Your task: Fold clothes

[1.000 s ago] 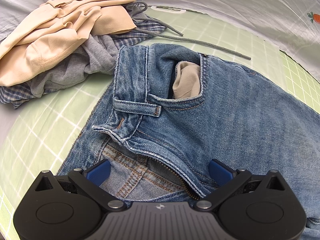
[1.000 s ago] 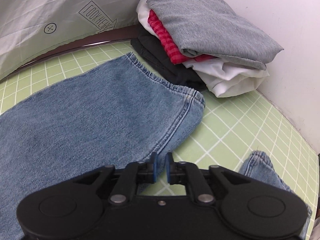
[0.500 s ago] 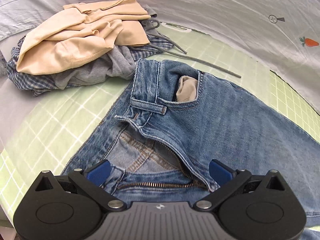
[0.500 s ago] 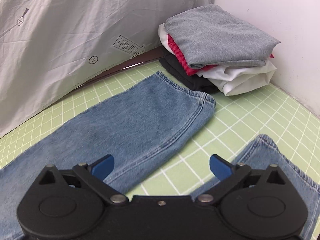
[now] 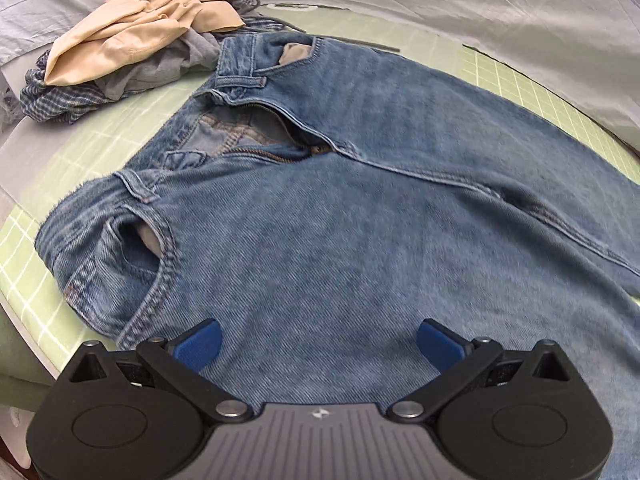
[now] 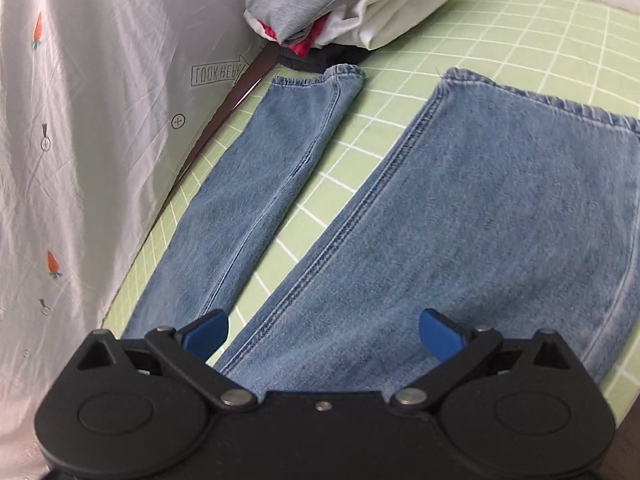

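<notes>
Denim jeans [image 5: 360, 208]: flat on my green mat [image 6: 500, 28].
Left tongs [image 5: 318, 346]: spread wide above the hip.
Right tongs [image 6: 323, 338]: spread wide above the near leg.

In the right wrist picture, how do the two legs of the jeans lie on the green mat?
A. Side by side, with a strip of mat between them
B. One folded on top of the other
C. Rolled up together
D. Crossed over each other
A: the near leg and the far leg both lie flat, with a strip of green mat showing between them.
</notes>
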A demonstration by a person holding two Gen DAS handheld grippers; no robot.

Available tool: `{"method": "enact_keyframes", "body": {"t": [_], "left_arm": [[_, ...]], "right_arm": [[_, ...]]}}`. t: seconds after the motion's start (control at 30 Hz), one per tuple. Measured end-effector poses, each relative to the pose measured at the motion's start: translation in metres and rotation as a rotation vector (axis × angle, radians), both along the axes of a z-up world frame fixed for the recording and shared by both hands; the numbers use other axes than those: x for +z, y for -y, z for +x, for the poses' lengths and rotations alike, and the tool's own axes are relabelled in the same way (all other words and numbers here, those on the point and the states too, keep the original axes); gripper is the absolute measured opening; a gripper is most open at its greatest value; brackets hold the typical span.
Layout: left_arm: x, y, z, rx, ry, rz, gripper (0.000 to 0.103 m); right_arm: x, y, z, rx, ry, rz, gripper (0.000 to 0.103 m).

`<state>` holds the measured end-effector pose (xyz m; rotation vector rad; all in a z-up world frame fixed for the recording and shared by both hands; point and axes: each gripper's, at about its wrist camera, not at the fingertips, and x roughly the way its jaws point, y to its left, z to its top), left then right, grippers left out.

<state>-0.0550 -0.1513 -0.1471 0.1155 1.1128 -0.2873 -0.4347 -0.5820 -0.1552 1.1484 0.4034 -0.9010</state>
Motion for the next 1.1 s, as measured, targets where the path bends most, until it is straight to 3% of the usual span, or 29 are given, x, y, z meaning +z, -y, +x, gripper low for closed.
{"method": "enact_keyframes", "body": {"t": [0.27,0.4,0.6,0.73,0.97,1.1], "left_arm": [[-0.009,0.015,-0.038,-0.064,0.004,0.082,0.103],[-0.015,0.017,-0.045,-0.068,-0.038,0.094,0.103],[-0.019,0.012,-0.047,-0.033,-0.067,0.069,0.103],[-0.019,0.009,-0.048,-0.045,-0.079,0.065,0.103],[-0.019,0.004,-0.044,-0.062,-0.089,0.055,0.103],[-0.016,-0.008,-0.037,-0.053,-0.118,-0.006,0.103]], "right_arm": [[-0.017,-0.019,-0.058,-0.067,0.097,0.124,0.103],[-0.018,-0.035,-0.075,-0.08,0.134,0.153,0.103],[-0.019,-0.043,-0.075,-0.046,0.096,0.155,0.103],[-0.019,-0.045,-0.071,-0.037,0.092,0.212,0.103],[-0.028,-0.05,-0.064,-0.05,0.182,0.267,0.103],[-0.03,-0.054,-0.055,-0.057,0.224,0.289,0.103]]}}
